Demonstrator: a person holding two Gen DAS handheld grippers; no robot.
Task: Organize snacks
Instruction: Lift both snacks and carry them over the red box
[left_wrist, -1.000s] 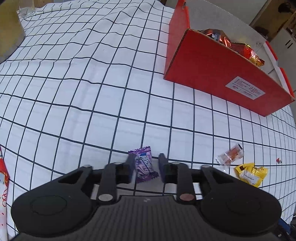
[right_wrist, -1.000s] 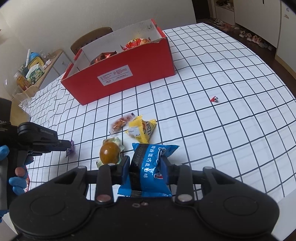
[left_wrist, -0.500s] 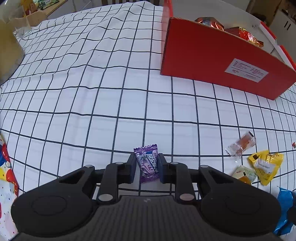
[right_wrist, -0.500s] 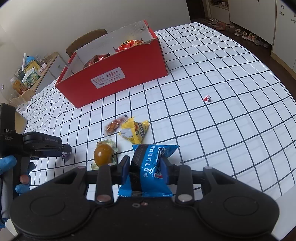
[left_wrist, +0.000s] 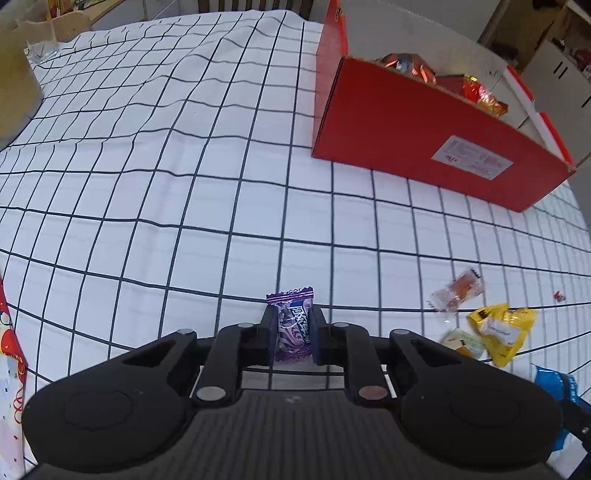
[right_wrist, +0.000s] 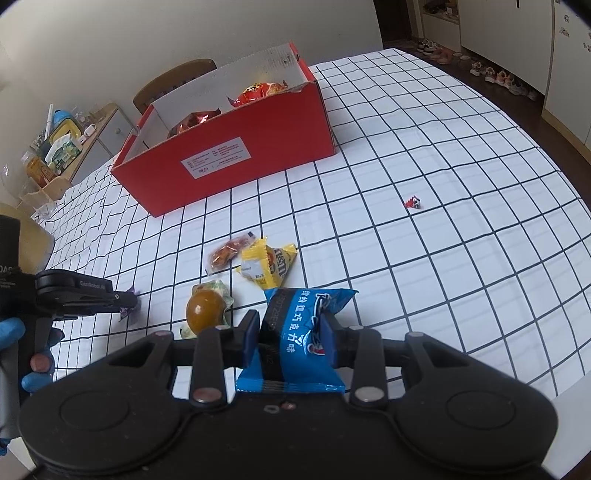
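My left gripper (left_wrist: 293, 332) is shut on a small purple candy (left_wrist: 291, 325) and holds it just above the checked tablecloth. It also shows in the right wrist view (right_wrist: 127, 304) at the left. My right gripper (right_wrist: 290, 341) is shut on a blue snack packet (right_wrist: 295, 339), lifted off the table. The open red box (right_wrist: 229, 158) with orange and red snack bags inside stands at the back; in the left wrist view the red box (left_wrist: 424, 140) is at the upper right.
Loose snacks lie between the grippers: a yellow packet (right_wrist: 267, 266), a clear-wrapped orange snack (right_wrist: 227, 254), a brown egg-shaped snack (right_wrist: 205, 312) and a tiny red wrapper (right_wrist: 413, 202). A patterned bag (left_wrist: 9, 354) lies at the far left. A chair and cluttered shelf stand behind the table.
My left gripper has closed tighter on the purple candy and lifted it upright. My right gripper has risen slightly with the blue packet, moving a little closer to the box.
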